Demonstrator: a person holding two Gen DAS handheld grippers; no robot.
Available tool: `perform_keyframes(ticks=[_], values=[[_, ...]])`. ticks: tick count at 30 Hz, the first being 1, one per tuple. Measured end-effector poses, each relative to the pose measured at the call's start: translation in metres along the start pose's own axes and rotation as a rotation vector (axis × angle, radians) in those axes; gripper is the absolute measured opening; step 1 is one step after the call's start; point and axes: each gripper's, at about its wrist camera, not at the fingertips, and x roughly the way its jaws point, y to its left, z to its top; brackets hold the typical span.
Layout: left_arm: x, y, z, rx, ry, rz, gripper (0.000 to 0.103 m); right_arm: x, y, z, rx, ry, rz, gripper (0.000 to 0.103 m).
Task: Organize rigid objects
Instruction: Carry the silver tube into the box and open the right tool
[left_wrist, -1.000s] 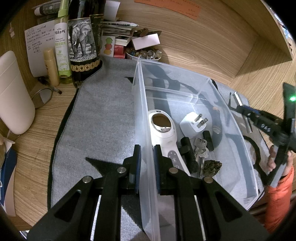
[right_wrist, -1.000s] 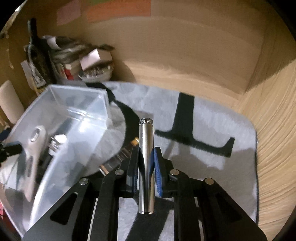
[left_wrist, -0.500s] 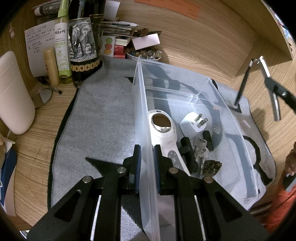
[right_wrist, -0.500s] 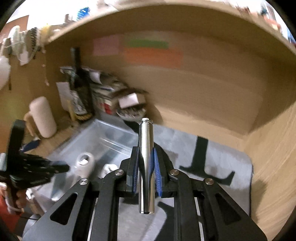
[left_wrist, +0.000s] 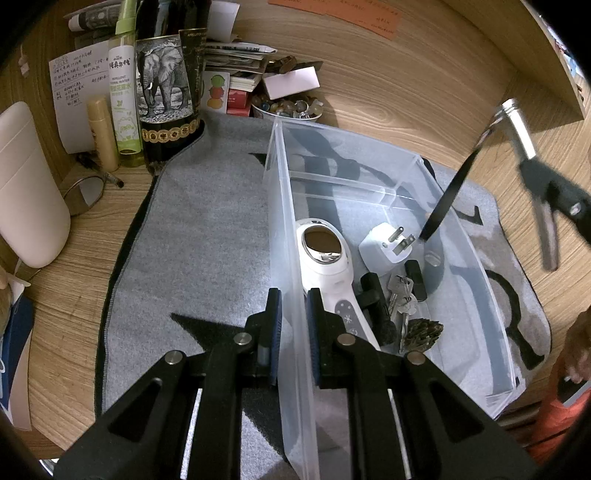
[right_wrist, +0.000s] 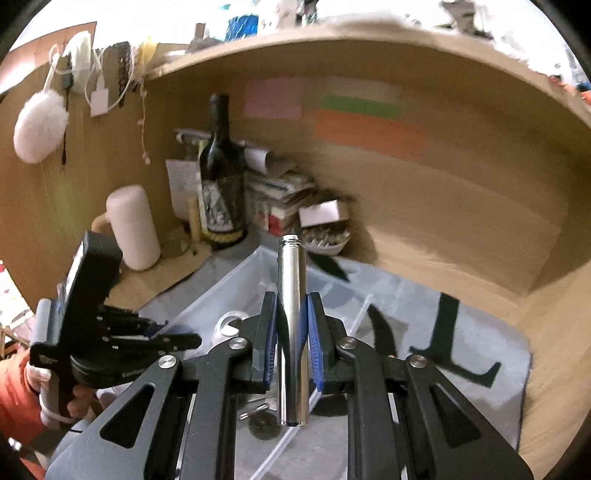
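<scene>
My left gripper (left_wrist: 294, 325) is shut on the near left wall of a clear plastic bin (left_wrist: 284, 206) that stands on a grey mat. In the bin lie a white handheld device (left_wrist: 325, 258), a white plug adapter (left_wrist: 384, 247), keys (left_wrist: 400, 295), a black part (left_wrist: 373, 299) and a pine cone (left_wrist: 421, 332). My right gripper (right_wrist: 291, 332) is shut on a shiny metal tube (right_wrist: 291, 314), held upright in the air above the bin's right side. The tube also shows in the left wrist view (left_wrist: 517, 129), at the far right above the bin (right_wrist: 240, 280).
A grey mat (left_wrist: 207, 236) covers the wooden desk. At the back stand a dark elephant-label bottle (left_wrist: 166, 99), a green spray bottle (left_wrist: 123, 92), stacked papers and a bowl of small things (left_wrist: 288, 109). A white cylinder (left_wrist: 26, 192) stands at the left.
My right gripper has lifted the metal tube off the mat and carried it up and leftward over the bin. My left gripper has kept its hold on the bin wall.
</scene>
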Motion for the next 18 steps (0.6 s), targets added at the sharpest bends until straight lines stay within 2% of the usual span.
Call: perform_keyframes(ticks=[10, 18], values=[[0.000, 0.000, 0.000, 0.000, 0.000, -0.002, 0.013, 0.054, 0.006, -0.023, -0.006, 0.173, 0.017, 0.014], [0.000, 0.000, 0.000, 0.000, 0.000, -0.001, 0.013, 0.080, 0.003, -0.032, -0.009, 0.266, 0.041, 0.014]])
